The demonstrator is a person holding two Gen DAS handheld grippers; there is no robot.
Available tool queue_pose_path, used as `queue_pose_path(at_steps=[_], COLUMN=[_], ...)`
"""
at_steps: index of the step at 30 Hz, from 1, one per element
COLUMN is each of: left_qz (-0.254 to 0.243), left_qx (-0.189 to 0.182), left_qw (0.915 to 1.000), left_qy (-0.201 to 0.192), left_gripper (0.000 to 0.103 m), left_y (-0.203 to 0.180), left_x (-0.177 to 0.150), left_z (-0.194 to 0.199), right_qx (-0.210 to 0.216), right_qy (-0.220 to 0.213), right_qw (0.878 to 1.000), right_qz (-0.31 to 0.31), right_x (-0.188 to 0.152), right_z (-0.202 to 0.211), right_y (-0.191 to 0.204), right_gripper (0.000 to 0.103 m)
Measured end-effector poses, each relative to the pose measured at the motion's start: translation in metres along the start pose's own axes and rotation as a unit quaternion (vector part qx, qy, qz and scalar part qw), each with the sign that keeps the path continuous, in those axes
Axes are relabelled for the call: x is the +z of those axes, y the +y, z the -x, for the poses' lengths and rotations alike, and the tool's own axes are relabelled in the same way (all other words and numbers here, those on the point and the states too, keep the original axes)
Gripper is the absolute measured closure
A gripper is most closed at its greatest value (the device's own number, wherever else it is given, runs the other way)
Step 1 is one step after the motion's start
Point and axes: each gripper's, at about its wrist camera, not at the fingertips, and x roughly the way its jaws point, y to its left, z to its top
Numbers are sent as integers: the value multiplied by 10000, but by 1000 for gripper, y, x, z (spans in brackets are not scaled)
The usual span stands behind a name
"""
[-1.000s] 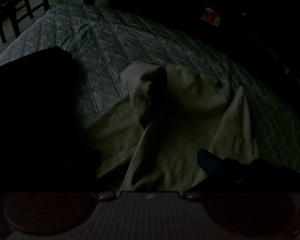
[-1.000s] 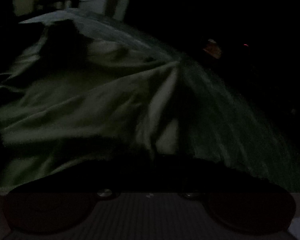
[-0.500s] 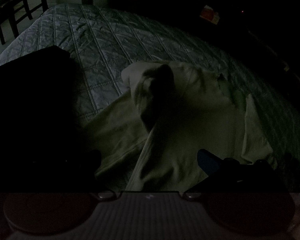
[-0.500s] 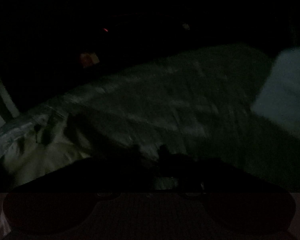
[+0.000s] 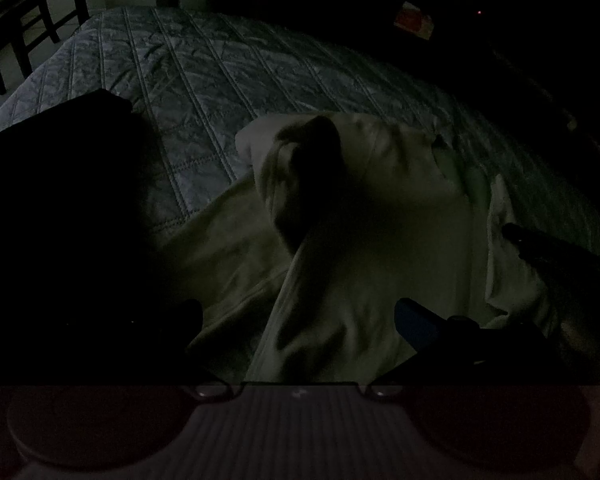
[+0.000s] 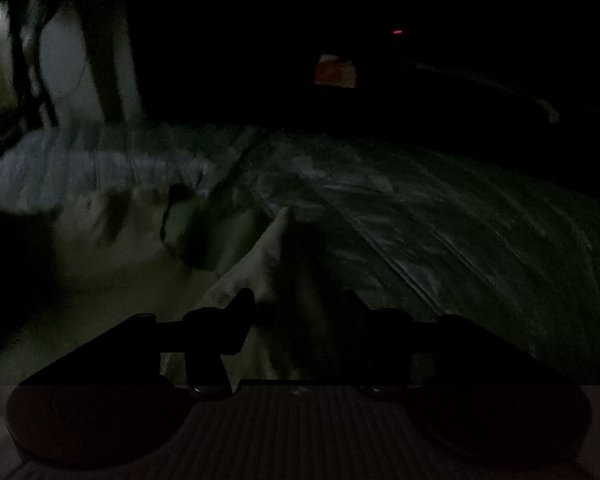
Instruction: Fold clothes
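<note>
A pale, crumpled garment (image 5: pixel 360 240) lies on a quilted bed cover (image 5: pixel 220 72) in very dim light. One sleeve or fold is bunched up near its top. My left gripper (image 5: pixel 300 312) is open wide over the garment's near edge, with cloth lying between the fingers. In the left wrist view, my right gripper shows as a dark shape (image 5: pixel 540 248) at the garment's right edge. In the right wrist view, my right gripper (image 6: pixel 298 300) is open, and a raised ridge of the garment (image 6: pixel 276 248) stands between its fingertips.
A large dark shape (image 5: pixel 60 200), perhaps another piece of clothing, covers the bed's left side. A wooden chair (image 5: pixel 20 20) stands beyond the bed's far left corner. A small red-and-white item (image 5: pixel 414 20) lies in the dark behind the bed.
The garment's raised right flap has dropped flatter. My right gripper swung away to the right, then came back low to the garment's right edge. The left gripper has barely moved.
</note>
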Motion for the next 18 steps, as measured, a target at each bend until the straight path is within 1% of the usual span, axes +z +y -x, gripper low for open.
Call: queue_pose_path(at_steps=[1, 2, 3, 4, 6, 8, 9, 10, 11, 12, 13, 15, 16, 18], left_qz=[-6, -13, -23, -27, -24, -53, -72, -82, -81, -81, -86, -114, -131, -153], left_qx=[-3, -6, -4, 1, 1, 7, 14, 20, 24, 25, 25, 29, 33, 43], left_qw=[10000, 10000, 10000, 10000, 10000, 10000, 10000, 9999, 9999, 9999, 9999, 9999, 9999, 9998], left_qy=[5, 7, 9, 15, 35, 43, 46, 54, 64, 70, 69, 61, 65, 88], left_gripper=[1, 1, 1, 1, 1, 1, 1, 1, 1, 1, 1, 1, 1, 1], left_y=[0, 0, 0, 0, -1, -3, -3, -4, -4, -5, -6, -8, -9, -10], left_x=[0, 0, 0, 0, -1, -2, -2, -3, -4, -4, -4, -5, -5, -7], left_z=[0, 0, 0, -1, -2, -3, -3, -4, -4, -5, -5, -5, -5, -7], right_qx=[28, 57, 79, 93, 122, 149, 61, -132, -314, -542, -662, -526, -456, -316], right_qy=[18, 36, 8, -71, -230, -388, -465, -512, -523, -534, -550, -588, -606, -638], right_qw=[10000, 9999, 10000, 9990, 9924, 9794, 9718, 9643, 9557, 9512, 9573, 9773, 9847, 9946], right_qz=[60, 119, -32, -424, -1205, -1978, -2312, -2593, -2880, -2989, -2758, -1968, -1567, -759], right_x=[1, 2, 2, 0, -2, -4, -7, -13, -20, -26, -26, -22, -19, -15], right_z=[-1, -3, -3, -2, 1, 4, 5, 6, 8, 11, 15, 22, 25, 31], right_y=[0, 0, -5, -14, -33, -51, -60, -69, -77, -83, -78, -57, -46, -24], right_gripper=[65, 91, 98, 98, 98, 98, 98, 90, 73, 64, 61, 61, 61, 61])
